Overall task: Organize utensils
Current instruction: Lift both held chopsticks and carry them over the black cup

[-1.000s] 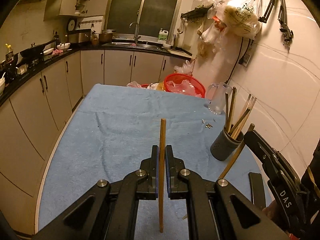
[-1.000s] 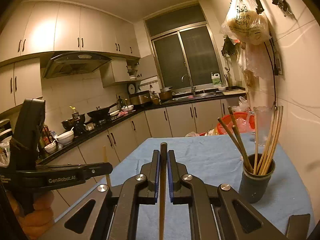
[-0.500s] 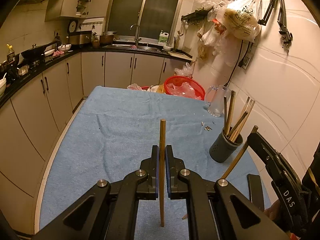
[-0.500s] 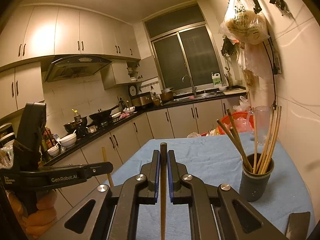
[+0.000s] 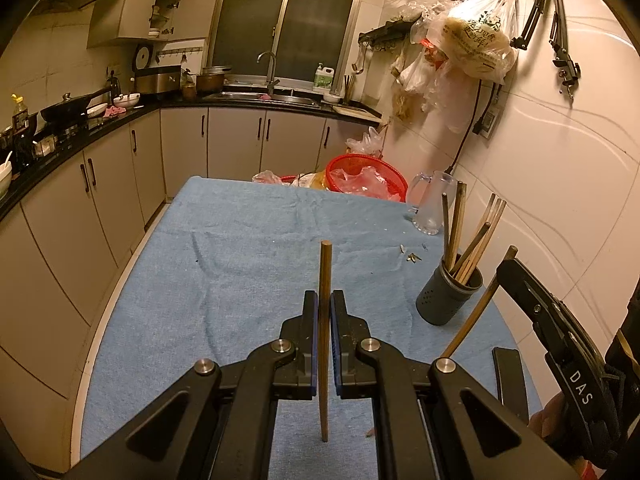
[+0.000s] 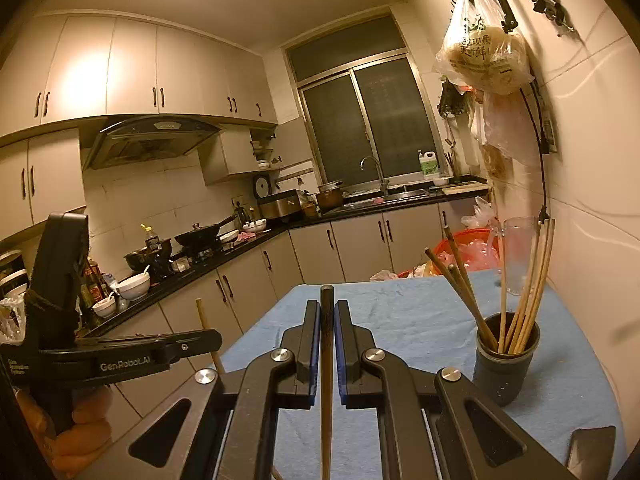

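The left gripper (image 5: 324,300) is clamping a chopstick (image 5: 325,276) upright above the blue cloth (image 5: 248,248). The right gripper (image 6: 327,312) is pinching a darker chopstick (image 6: 327,360) upright too. A grey holder (image 6: 505,364) of chopsticks is standing near the wall, right of both.

A cloth-covered table (image 5: 248,248) is set against the wall on the right. Near its right edge a holder (image 5: 448,300) is stood, with several chopsticks (image 5: 476,236) leaned upright in it. Behind the holder, by the wall, a glass jug (image 5: 434,204) is placed, and a basket (image 5: 366,176) is seen to its left at the table's far end. Scraps (image 5: 412,255) are scattered between jug and holder. Beyond the table a sink (image 5: 272,94) is set under a window (image 5: 288,20); along the left a counter (image 5: 60,140) is run.
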`<state>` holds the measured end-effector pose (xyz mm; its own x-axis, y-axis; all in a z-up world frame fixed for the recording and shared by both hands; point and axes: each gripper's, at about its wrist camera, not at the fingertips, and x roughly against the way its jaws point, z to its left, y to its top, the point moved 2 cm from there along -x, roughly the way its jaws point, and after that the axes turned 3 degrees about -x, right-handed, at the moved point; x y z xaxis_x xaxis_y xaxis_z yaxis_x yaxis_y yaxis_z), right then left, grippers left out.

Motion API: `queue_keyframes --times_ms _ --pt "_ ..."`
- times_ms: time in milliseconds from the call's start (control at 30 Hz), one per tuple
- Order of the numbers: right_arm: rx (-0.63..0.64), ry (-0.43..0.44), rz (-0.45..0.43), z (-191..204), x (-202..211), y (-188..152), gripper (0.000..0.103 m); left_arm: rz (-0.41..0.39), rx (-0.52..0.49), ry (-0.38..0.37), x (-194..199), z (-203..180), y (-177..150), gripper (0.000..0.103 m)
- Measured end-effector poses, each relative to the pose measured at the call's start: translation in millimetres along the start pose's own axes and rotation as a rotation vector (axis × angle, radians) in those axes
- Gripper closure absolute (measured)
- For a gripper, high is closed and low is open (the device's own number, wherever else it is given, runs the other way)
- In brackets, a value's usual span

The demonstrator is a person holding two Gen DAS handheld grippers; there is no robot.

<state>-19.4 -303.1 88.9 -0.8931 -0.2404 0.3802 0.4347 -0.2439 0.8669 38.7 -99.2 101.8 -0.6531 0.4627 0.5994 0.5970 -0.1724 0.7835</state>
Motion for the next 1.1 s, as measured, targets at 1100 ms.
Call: queue_keyframes --times_ms 1100 --pt "-0.029 -0.021 -0.037 -11.2 21.1 8.3 0.096 -0.013 -0.045 0.012 11.4 -14.5 3.6 0.097"
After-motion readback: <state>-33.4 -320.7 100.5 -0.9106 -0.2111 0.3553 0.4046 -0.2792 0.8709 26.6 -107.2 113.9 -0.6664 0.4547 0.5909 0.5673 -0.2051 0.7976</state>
